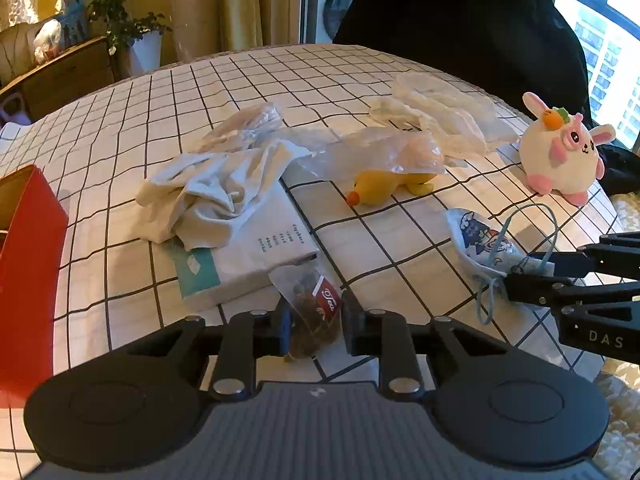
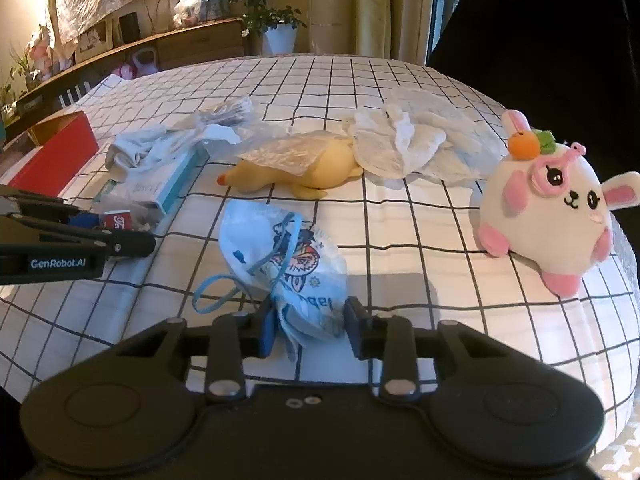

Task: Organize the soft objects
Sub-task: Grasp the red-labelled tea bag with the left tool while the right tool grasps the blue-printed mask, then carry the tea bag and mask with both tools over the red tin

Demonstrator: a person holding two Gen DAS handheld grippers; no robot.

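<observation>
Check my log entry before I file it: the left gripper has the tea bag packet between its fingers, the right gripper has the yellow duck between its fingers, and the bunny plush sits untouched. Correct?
One error: the right gripper has the blue printed face mask between its fingers, as the right wrist view shows. The yellow duck lies untouched under plastic. The left gripper and tea bag packet, and the bunny plush, are as you logged.

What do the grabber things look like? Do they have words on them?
Both are black. The left gripper and right gripper have jointed bars with silver bolts, two round discs, and blue pads on the fingers. White lettering reads "GenRobot.AI" and "DAS". No cables or sleeves show.
</observation>
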